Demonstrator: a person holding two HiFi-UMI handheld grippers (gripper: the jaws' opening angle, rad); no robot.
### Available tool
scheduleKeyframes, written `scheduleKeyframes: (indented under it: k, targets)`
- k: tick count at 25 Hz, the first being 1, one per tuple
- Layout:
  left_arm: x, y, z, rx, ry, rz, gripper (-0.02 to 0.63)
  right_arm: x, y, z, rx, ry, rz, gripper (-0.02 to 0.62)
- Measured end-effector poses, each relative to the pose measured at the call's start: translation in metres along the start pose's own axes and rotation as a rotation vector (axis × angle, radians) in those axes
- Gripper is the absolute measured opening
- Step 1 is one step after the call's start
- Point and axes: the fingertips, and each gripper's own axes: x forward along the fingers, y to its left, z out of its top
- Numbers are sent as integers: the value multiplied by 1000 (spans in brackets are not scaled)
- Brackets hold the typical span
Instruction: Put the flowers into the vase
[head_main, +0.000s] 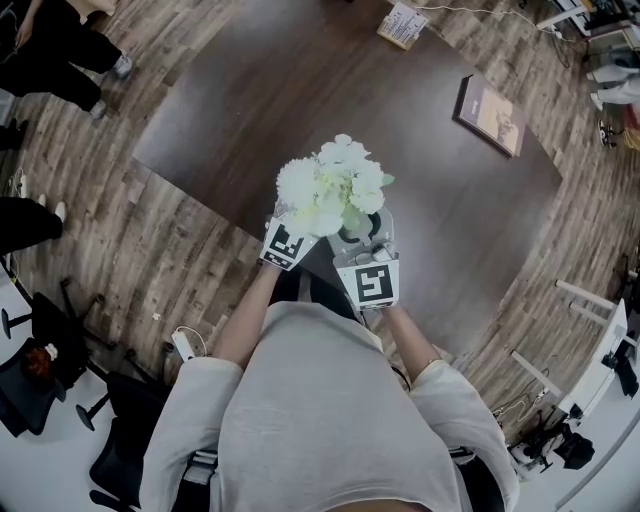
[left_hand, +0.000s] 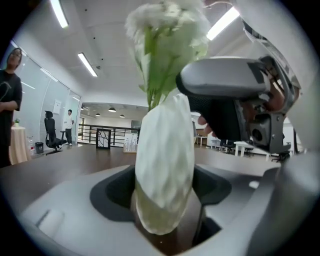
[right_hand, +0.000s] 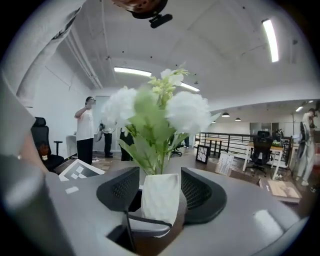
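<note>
Flowers (head_main: 335, 185) upright in vase (left_hand: 165, 145). Left gripper (left_hand: 165, 195) clamped on vase. Right gripper (right_hand: 161, 192) jaws apart either side, not touching.

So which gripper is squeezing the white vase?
The left gripper: its fingers press the white ribbed vase's sides. The right gripper's fingers stand apart from it, with gaps.

Dark table (head_main: 250, 100) on wood-plank floor (head_main: 130, 250); book (head_main: 490, 115) lies at its right; strip lights (right_hand: 132, 71) overhead; black railing (right_hand: 217, 140) behind.
</note>
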Motion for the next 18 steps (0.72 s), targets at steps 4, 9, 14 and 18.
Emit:
scheduleKeyframes:
  k: [4,9,14,18]
  targets:
    - [-1,1,-3,-4,-5,-4,342,2,-6,-10,75,23,-13,270]
    - [-3,0,-3,2,-1,-4,342,4,-3,-24,92,56,3,270]
    - [0,-1,-4,15,14,-3,342,7,-3,-27,84,66,16,270]
    - [1,-1,-3,16,22,-5,342,8,-3,-32,96,82,31,272]
